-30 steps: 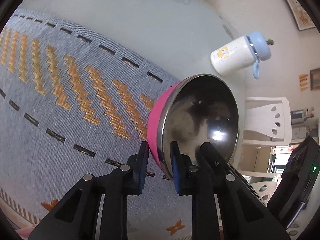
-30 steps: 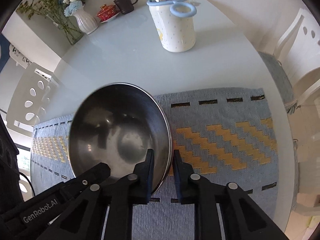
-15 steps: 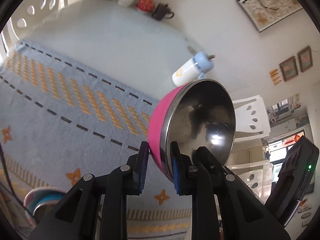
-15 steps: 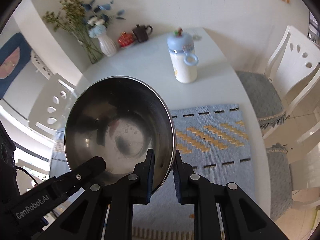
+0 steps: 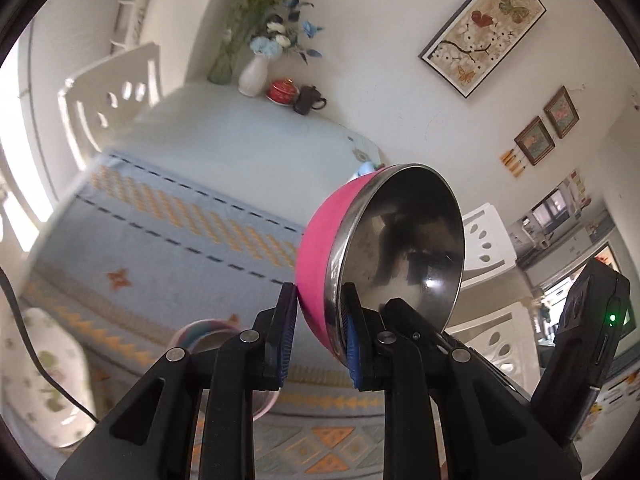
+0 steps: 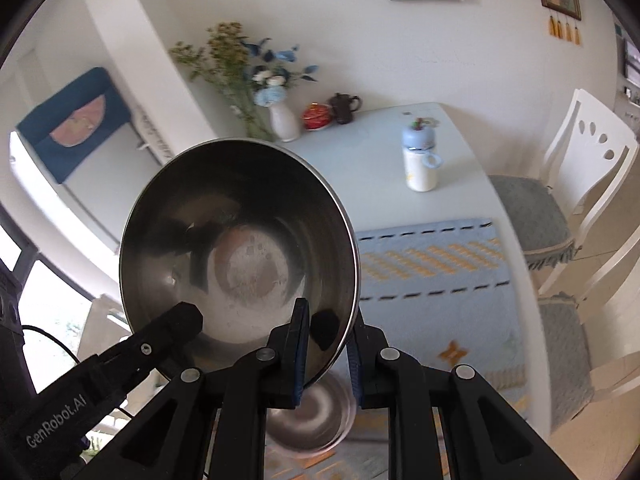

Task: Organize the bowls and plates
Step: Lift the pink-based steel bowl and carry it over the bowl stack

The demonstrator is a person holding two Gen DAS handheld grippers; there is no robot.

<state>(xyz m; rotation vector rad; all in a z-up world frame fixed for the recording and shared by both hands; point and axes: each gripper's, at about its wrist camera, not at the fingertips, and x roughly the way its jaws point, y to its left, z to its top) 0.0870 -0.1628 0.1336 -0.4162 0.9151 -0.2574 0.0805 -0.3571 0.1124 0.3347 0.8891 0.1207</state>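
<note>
Gripping the pink bowl (image 5: 320, 240) rim in both claws (image 5: 318, 330) (image 6: 328, 354), I see another bowl (image 6: 312, 416) directly below, lower centre.

Left tongs (image 5: 318, 332) clamp the rim of a bowl (image 5: 384, 256), pink outside, steel inside, one pad on the pink wall, the other on the inner face. Bowl tilted, mouth facing right, well above the desk (image 5: 240, 140). Right tongs (image 5: 416, 328) reach in over the bowl's lower edge. Below: blue patterned mat (image 5: 168, 236), a second bowl (image 5: 224, 336) behind the left finger, a floral plate (image 5: 48, 376) at the left edge. Far end: vase (image 5: 253, 74), red dish (image 5: 282, 91), dark teapot (image 5: 309, 100).
</note>
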